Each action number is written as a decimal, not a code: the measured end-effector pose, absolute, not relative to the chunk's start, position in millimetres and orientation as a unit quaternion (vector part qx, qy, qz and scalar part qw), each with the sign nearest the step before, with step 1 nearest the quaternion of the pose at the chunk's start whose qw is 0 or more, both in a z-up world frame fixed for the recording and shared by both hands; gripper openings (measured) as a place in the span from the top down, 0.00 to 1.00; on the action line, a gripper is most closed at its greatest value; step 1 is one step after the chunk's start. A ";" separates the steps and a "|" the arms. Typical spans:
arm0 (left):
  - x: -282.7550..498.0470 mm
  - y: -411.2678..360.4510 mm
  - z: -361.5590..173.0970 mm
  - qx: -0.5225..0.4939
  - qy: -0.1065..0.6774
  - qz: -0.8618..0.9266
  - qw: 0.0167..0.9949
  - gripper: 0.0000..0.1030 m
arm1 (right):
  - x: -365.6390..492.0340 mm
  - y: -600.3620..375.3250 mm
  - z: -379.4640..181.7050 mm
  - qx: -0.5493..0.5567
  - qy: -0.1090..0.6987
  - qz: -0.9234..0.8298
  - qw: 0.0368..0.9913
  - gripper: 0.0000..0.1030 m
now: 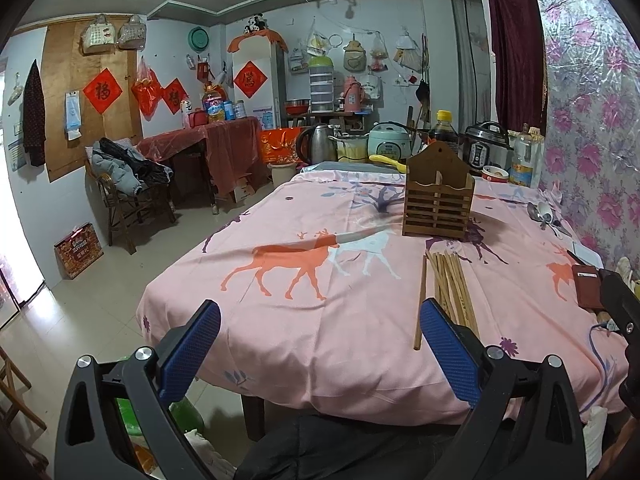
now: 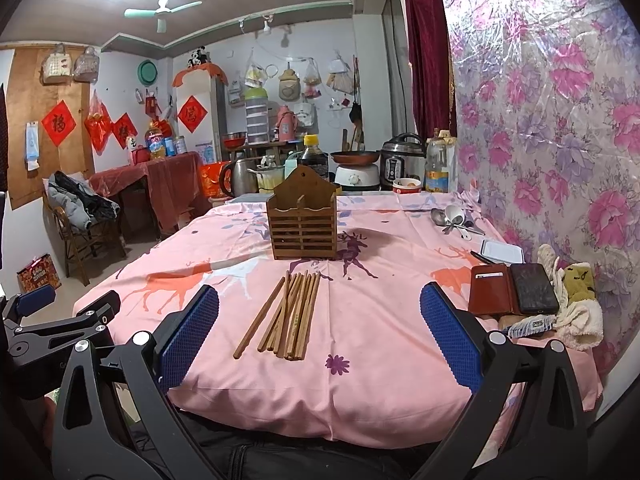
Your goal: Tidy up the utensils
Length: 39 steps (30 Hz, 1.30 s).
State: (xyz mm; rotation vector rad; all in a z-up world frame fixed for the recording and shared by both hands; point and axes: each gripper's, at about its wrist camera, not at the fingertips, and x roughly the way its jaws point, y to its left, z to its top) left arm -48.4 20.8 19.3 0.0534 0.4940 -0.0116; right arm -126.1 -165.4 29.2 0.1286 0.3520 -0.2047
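Observation:
A slatted wooden utensil holder point(image 2: 303, 221) stands upright mid-table; it also shows in the left wrist view point(image 1: 438, 200). Several wooden chopsticks point(image 2: 287, 316) lie loose in a bundle in front of it, also visible in the left wrist view point(image 1: 450, 292). A few spoons point(image 2: 454, 220) lie at the far right by the wall, also in the left wrist view point(image 1: 545, 214). My right gripper point(image 2: 319, 336) is open and empty, low at the front table edge, facing the chopsticks. My left gripper point(image 1: 320, 350) is open and empty, left of the chopsticks.
The table wears a pink deer-print cloth point(image 2: 360, 380). A red wallet and black phone point(image 2: 514, 290), a white tray point(image 2: 502, 251) and a soft cloth point(image 2: 576, 308) lie at the right. Kettle, cookers and bottles point(image 2: 400, 164) crowd the far edge. The floral wall point(image 2: 560, 120) bounds the right side.

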 end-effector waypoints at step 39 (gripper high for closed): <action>-54.3 24.2 28.7 0.031 0.235 0.005 0.971 0.05 | -126.8 -160.1 29.3 0.061 0.173 -0.103 0.978 0.07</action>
